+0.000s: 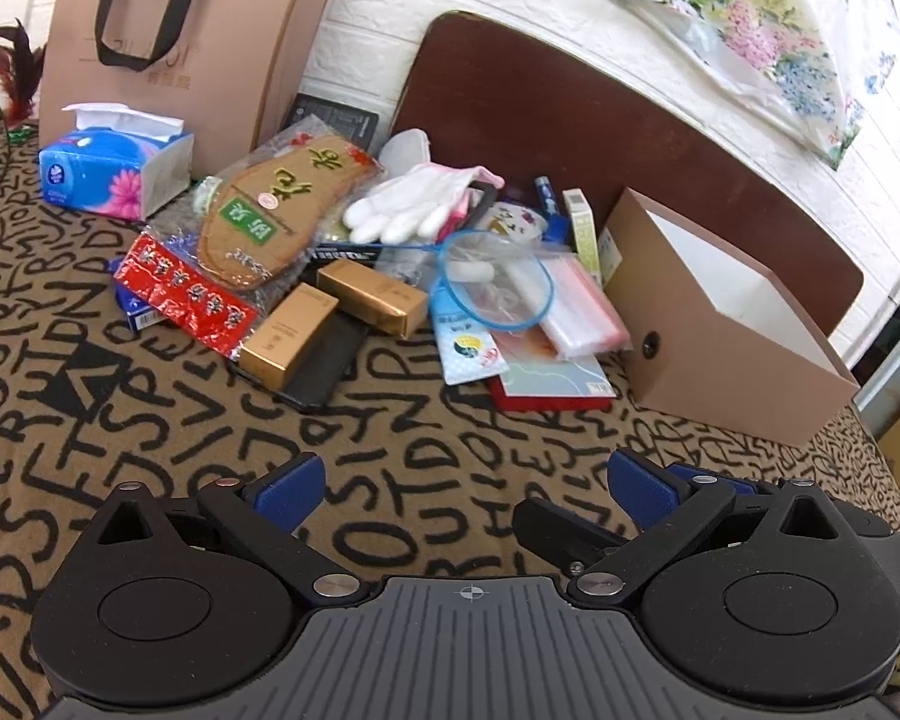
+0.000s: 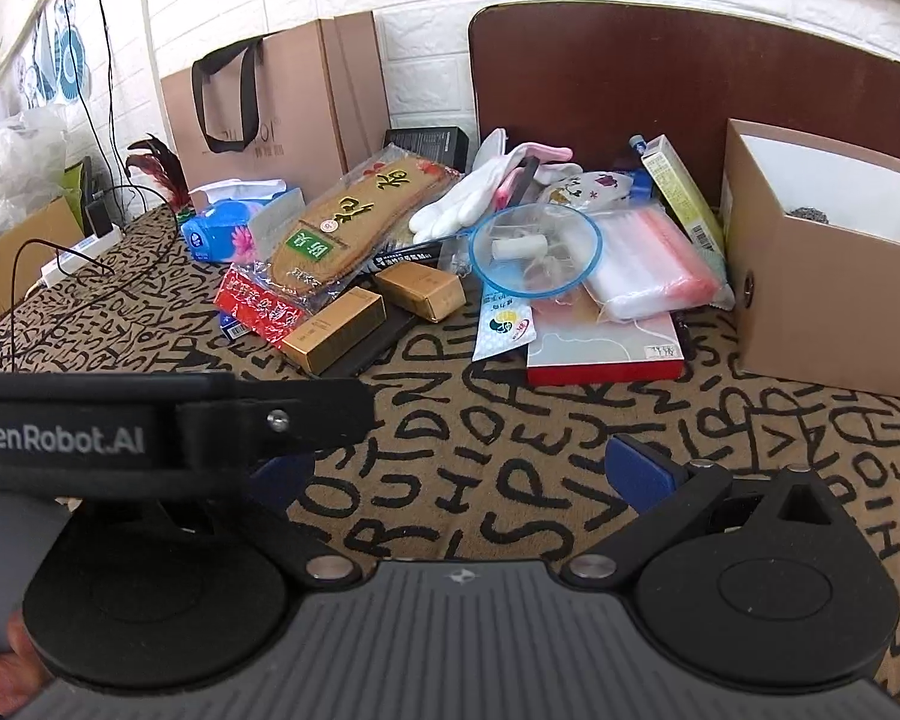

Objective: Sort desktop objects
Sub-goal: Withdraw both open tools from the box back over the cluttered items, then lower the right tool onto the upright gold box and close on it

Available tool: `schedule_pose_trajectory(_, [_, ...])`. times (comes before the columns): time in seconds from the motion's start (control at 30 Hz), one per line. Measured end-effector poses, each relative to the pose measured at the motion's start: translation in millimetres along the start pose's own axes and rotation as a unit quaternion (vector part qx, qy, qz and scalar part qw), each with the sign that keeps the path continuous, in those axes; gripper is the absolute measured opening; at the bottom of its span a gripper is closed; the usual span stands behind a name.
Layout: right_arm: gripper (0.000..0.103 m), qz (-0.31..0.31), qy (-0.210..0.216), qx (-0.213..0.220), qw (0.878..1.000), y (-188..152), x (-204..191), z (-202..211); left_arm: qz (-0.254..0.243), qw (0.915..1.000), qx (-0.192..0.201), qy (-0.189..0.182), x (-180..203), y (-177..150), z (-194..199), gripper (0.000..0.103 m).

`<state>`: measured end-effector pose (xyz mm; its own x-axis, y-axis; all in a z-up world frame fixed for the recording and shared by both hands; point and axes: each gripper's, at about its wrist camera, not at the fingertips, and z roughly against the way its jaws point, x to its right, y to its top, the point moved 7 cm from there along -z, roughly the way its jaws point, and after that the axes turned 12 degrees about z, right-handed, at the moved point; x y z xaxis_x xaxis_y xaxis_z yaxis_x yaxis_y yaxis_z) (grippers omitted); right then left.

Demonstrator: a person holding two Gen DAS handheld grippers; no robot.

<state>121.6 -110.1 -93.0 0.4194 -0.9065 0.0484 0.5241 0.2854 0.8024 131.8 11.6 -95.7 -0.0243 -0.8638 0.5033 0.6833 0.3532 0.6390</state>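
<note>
Both my claws hang low over the table (image 1: 150, 420), which wears a brown cloth printed with black letters. My left claw (image 1: 462, 486) is spread wide, its blue pads (image 1: 288, 492) well apart and holding nothing. My right claw (image 2: 459, 474) is spread wide too and grasps nothing; a black strap (image 2: 168, 420) crosses in front of its left pad.

The clutter lies ahead of me in a heap. A tissue pack (image 1: 114, 171) sits at the left, in front of a paper bag (image 1: 174, 42) that stands against the wall. Insoles (image 1: 282, 210) in plastic rest on a red packet (image 1: 189, 300). Two gold boxes (image 1: 330, 318) lie on a black case (image 1: 324, 366). White gloves (image 1: 414, 201) sit behind a small blue net (image 1: 498, 282), which lies over zip bags (image 1: 576, 312) and a red-edged box (image 1: 552, 384). At the right stands an open brown box (image 1: 720, 330), just beside the heap; in the right view something dark lies inside it.
</note>
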Motion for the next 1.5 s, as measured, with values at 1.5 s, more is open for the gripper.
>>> schedule_pose_trajectory(1.5, [0.075,0.131,0.064,0.005,0.989,61.1,-2.6,-136.8,0.028,0.9987,-0.008,0.043,-83.2,75.7,-100.1,0.079])
